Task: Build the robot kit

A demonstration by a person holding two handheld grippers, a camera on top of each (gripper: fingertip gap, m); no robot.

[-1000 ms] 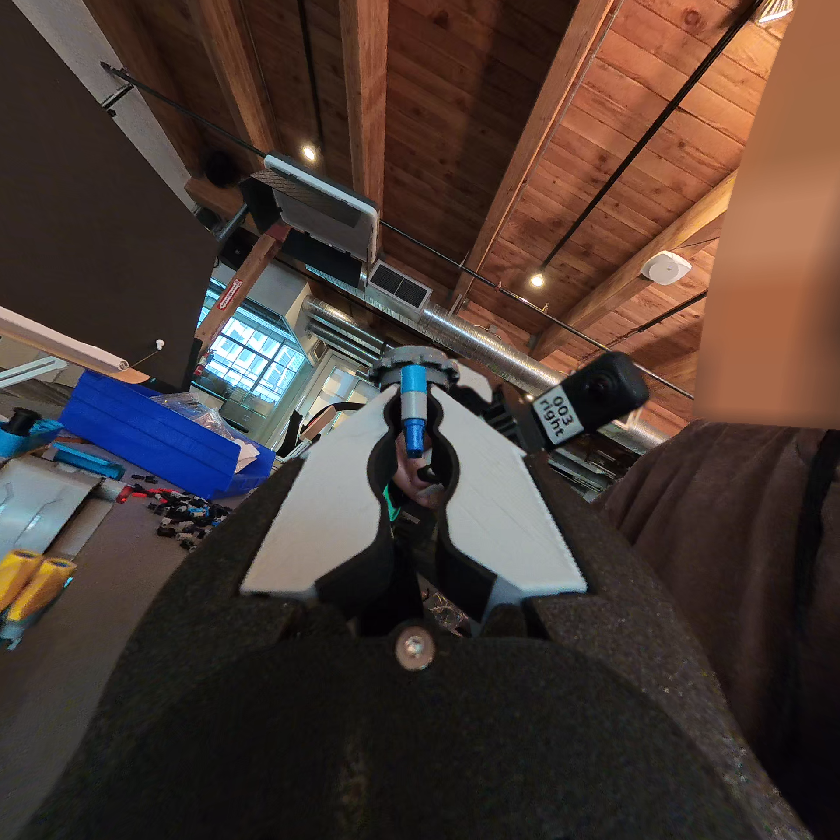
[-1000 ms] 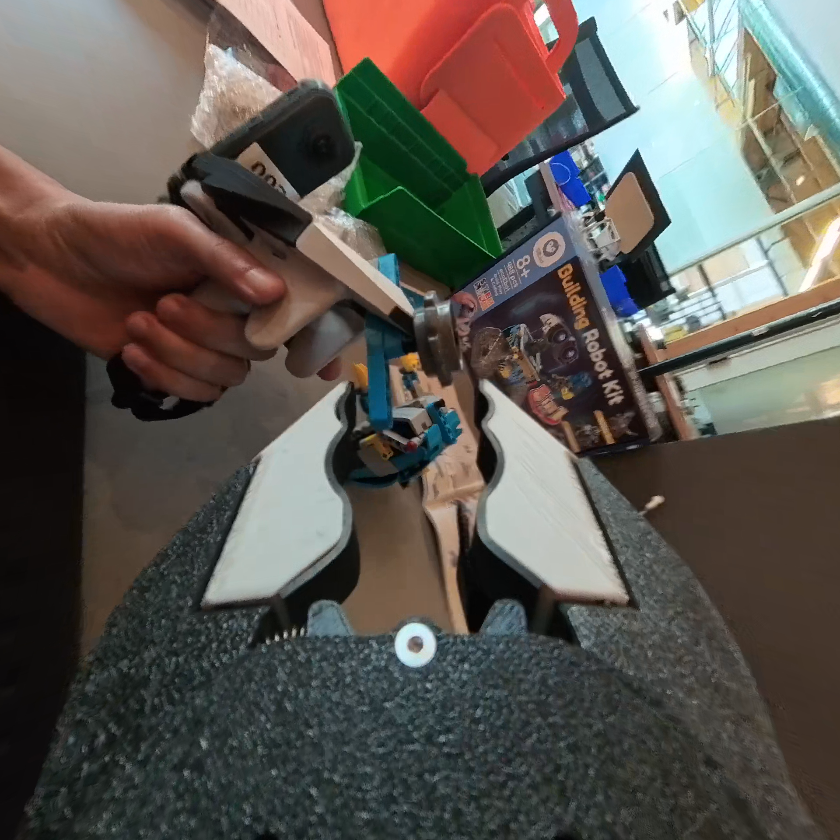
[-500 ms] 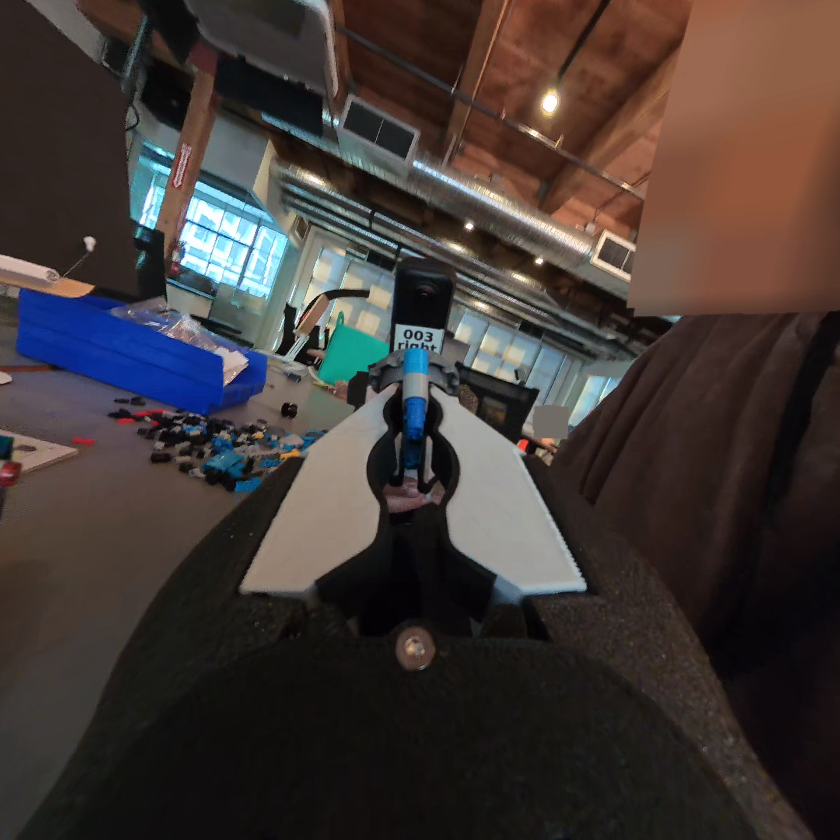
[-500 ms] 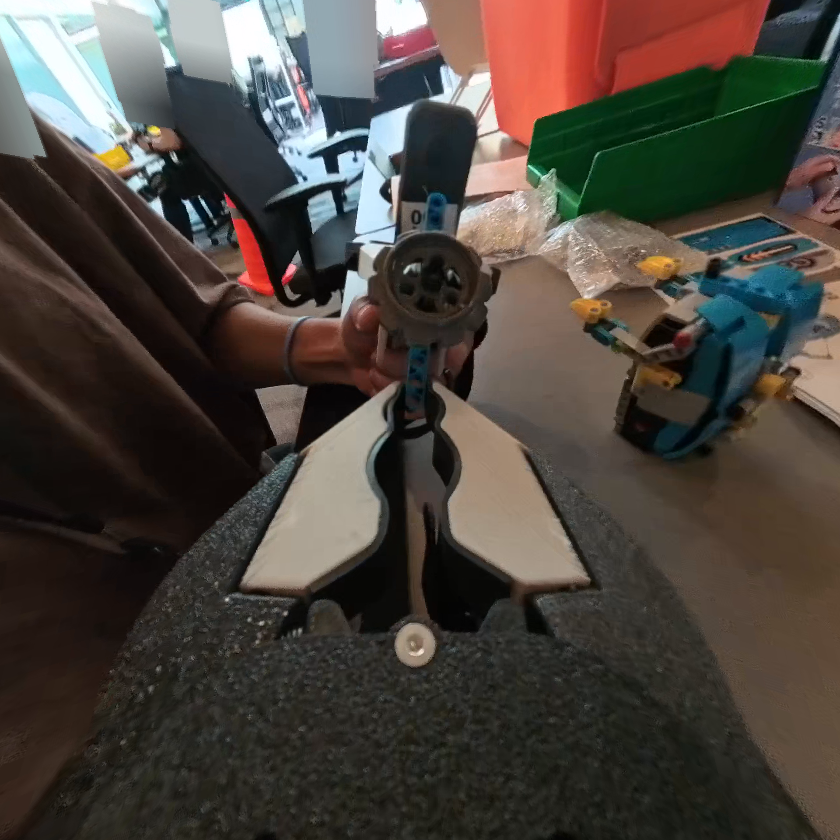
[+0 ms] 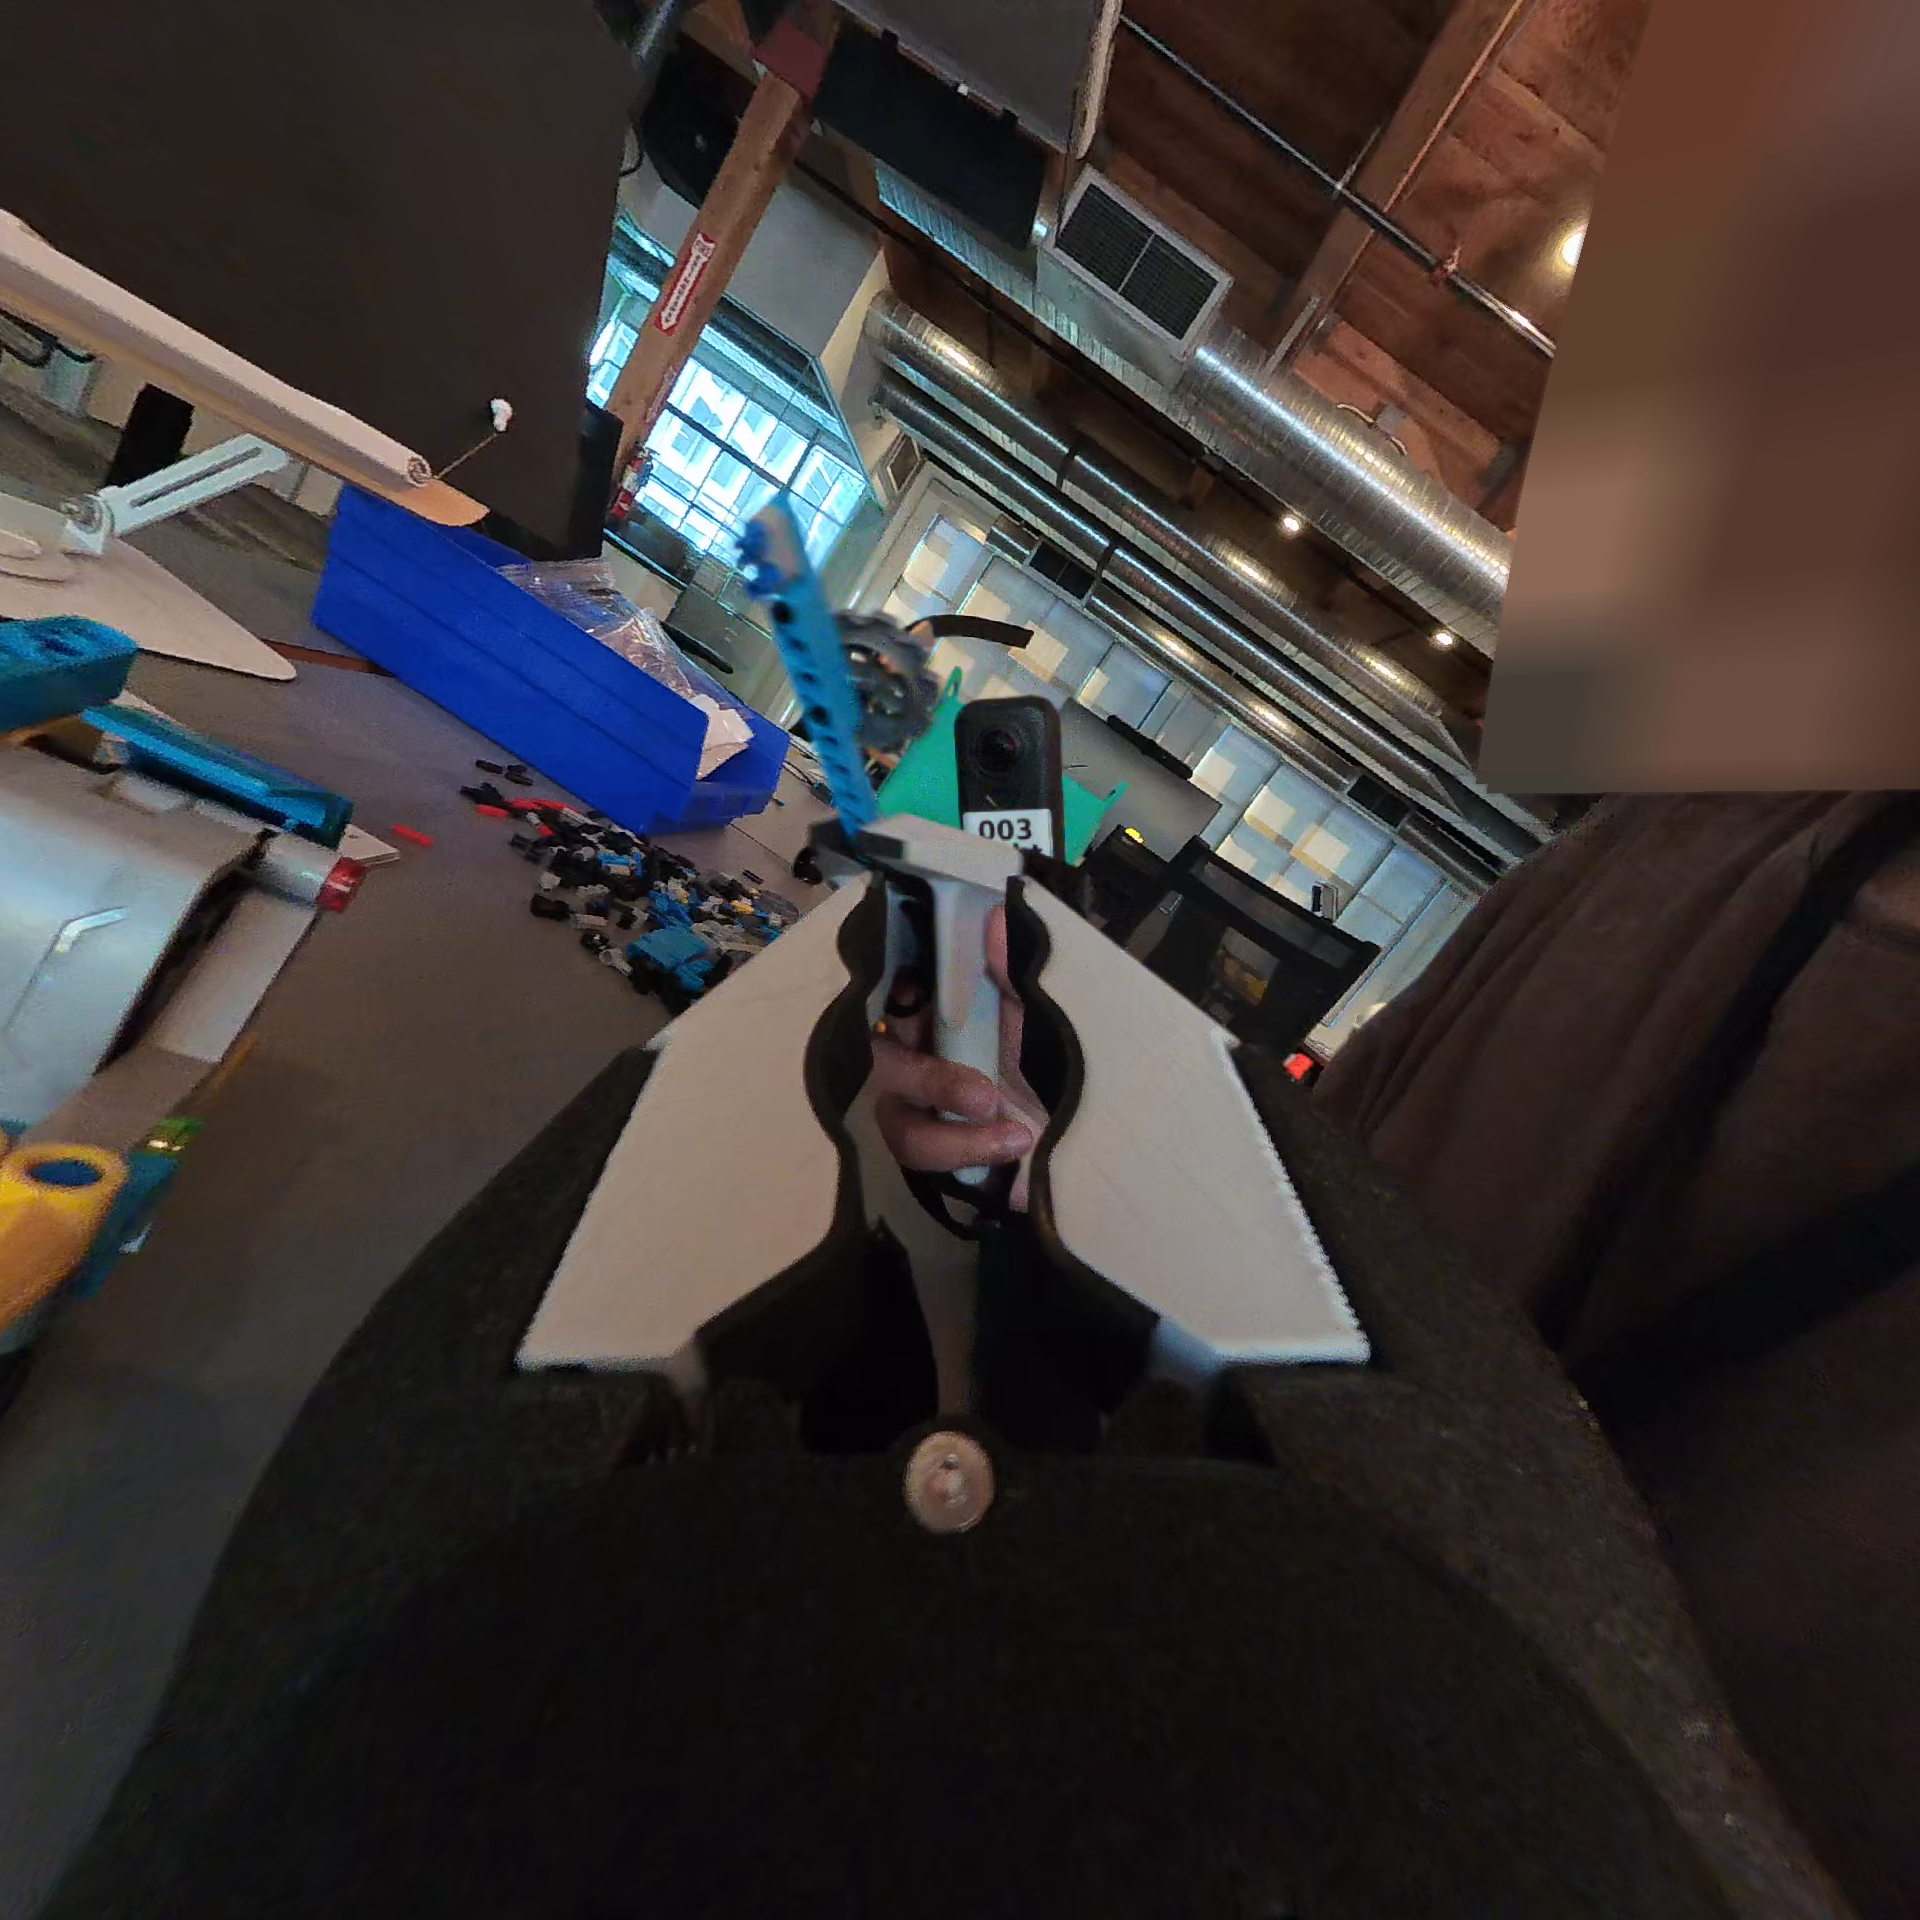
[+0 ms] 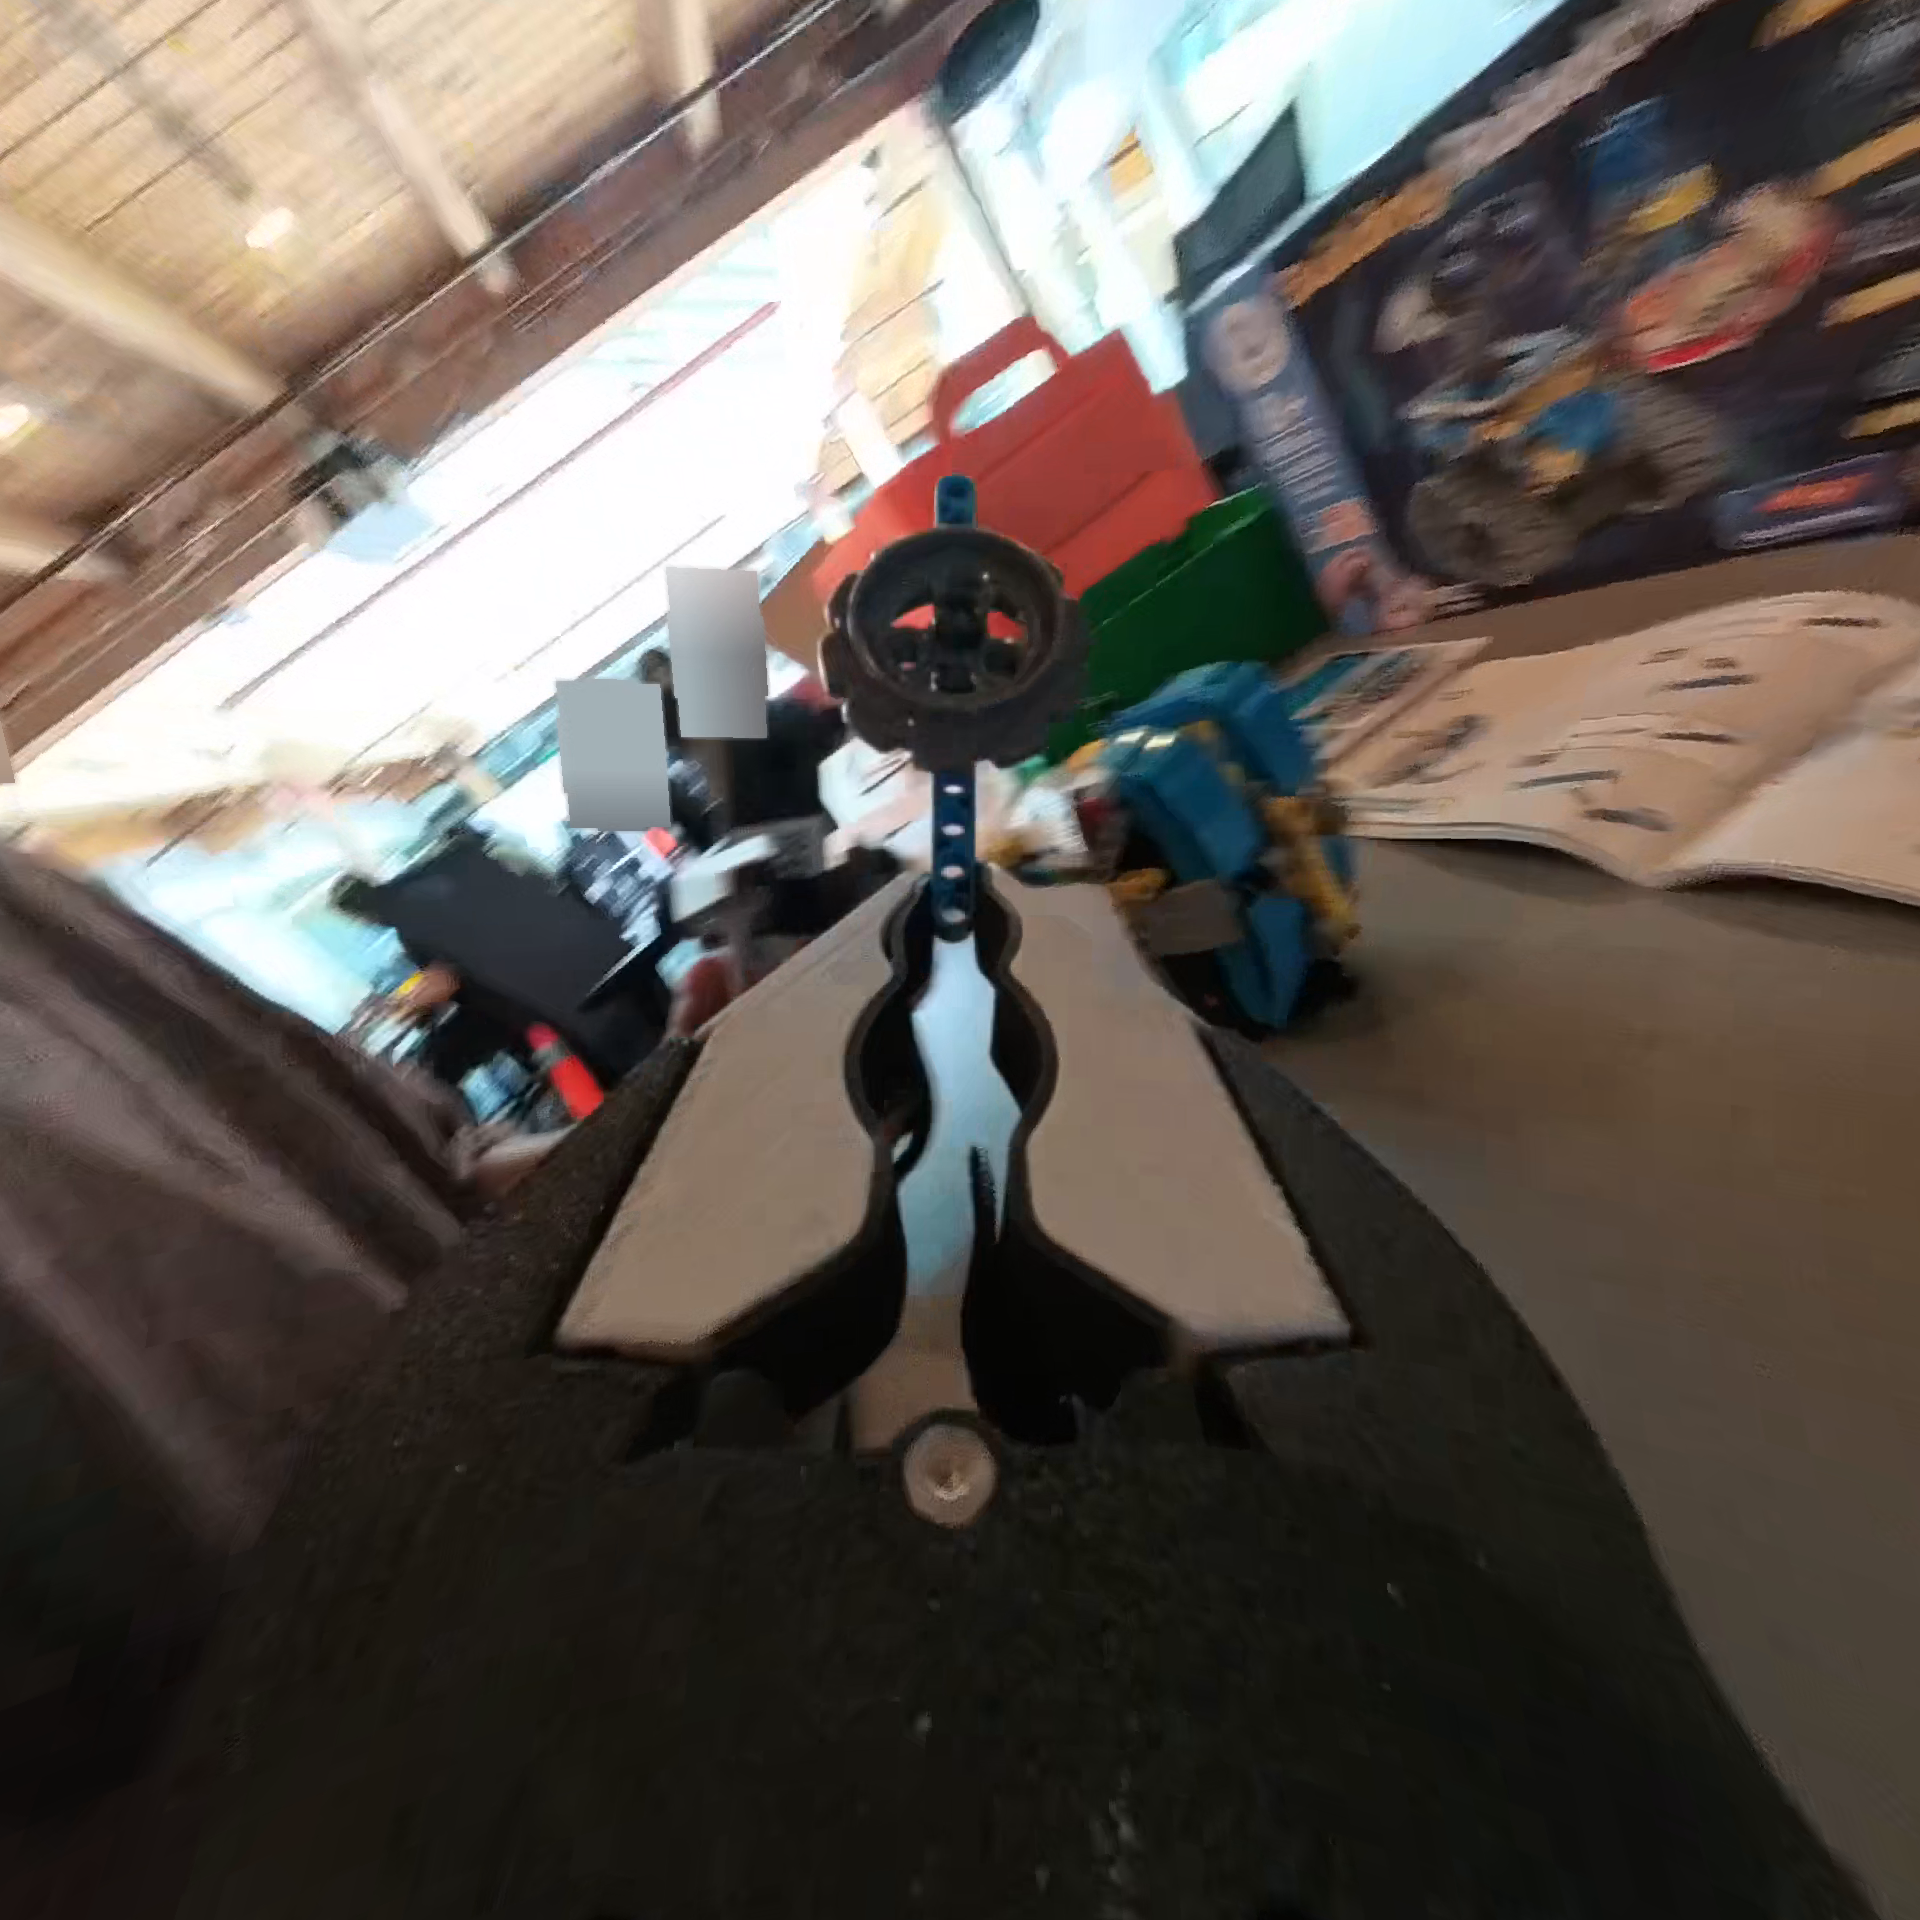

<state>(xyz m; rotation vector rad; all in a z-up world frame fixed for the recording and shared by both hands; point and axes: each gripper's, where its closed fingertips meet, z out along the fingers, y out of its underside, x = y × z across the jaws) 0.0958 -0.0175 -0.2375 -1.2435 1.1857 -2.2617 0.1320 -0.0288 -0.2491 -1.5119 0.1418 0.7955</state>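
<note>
You are holding a blue holed beam [image 6: 954,862] with a grey toothed wheel [image 6: 954,665] pinned partway up it, raised in the air above the desk [image 6: 1558,1143]. The right gripper [image 6: 954,914] is clamped on only the beam's bottom end, so the wheel's weight could be levering it loose. The left gripper [image 5: 940,904] is standing a little apart, holding nothing. A blue model [image 6: 1226,831] is sitting just beyond on the desk; the blur suggests fast motion, risking a knock.
</note>
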